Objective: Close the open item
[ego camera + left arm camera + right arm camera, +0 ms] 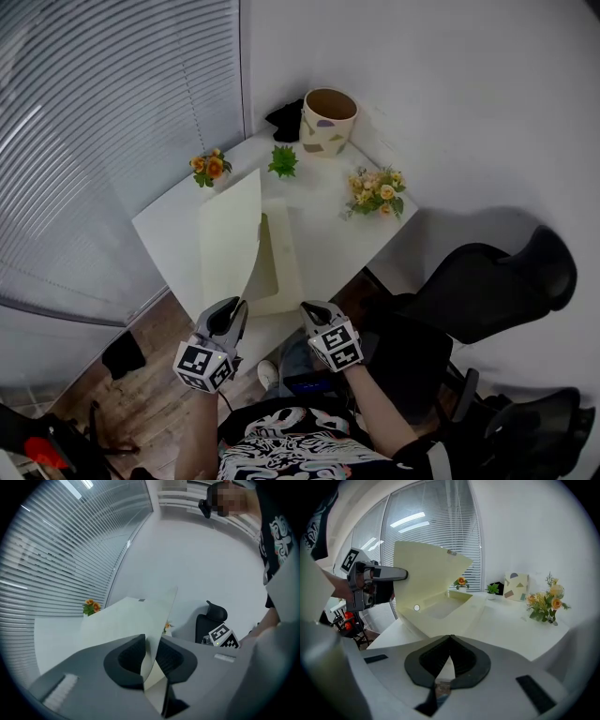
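A cream box [284,261] lies on the white table [173,230] with its lid [230,234] raised nearly upright on the left side. My left gripper [236,306] is at the lid's near lower corner. In the left gripper view the lid's edge [133,618] runs between the jaws [151,645], which stand slightly apart around it without clearly pressing. My right gripper [309,307] hovers at the table's near edge, just in front of the box, its tips [450,638] together with nothing in them. The right gripper view shows the tray [450,605] and the lid [426,571].
At the back of the table stand a patterned pot [328,120], a small green plant [283,161], orange flowers [211,167] and a yellow bouquet [377,192]. Window blinds [84,141] are on the left. A black office chair [487,291] is to the right of the table.
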The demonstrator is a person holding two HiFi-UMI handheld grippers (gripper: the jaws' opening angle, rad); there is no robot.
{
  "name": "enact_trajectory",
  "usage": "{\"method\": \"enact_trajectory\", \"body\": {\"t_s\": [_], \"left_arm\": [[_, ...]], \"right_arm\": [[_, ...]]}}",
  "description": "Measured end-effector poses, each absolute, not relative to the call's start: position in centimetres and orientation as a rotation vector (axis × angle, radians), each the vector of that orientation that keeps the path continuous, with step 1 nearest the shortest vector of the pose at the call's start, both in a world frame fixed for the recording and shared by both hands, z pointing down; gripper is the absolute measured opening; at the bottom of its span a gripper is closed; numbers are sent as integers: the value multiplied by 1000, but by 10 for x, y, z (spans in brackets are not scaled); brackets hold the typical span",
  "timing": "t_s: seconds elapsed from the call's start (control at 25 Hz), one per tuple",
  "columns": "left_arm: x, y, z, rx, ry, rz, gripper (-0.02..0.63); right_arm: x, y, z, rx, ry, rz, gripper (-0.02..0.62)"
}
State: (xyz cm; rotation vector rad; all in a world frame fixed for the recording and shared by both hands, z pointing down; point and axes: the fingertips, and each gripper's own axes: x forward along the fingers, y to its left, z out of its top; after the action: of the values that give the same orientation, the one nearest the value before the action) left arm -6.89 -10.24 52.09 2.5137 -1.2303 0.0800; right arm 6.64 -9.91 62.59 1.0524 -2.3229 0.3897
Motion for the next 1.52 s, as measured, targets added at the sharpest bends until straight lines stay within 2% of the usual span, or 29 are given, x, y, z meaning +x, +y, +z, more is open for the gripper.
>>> {"method": "enact_trajectory", "body": {"t_s": [0.72, 1.52], "left_arm": [[-20, -112, 562, 2523, -1113, 424, 63], [-2, -115, 602, 2442, -975, 776, 77]], "right_arm": [[64, -101, 622, 1009, -2383, 355, 5], [66, -98, 626, 985, -2378, 437, 5]]}}
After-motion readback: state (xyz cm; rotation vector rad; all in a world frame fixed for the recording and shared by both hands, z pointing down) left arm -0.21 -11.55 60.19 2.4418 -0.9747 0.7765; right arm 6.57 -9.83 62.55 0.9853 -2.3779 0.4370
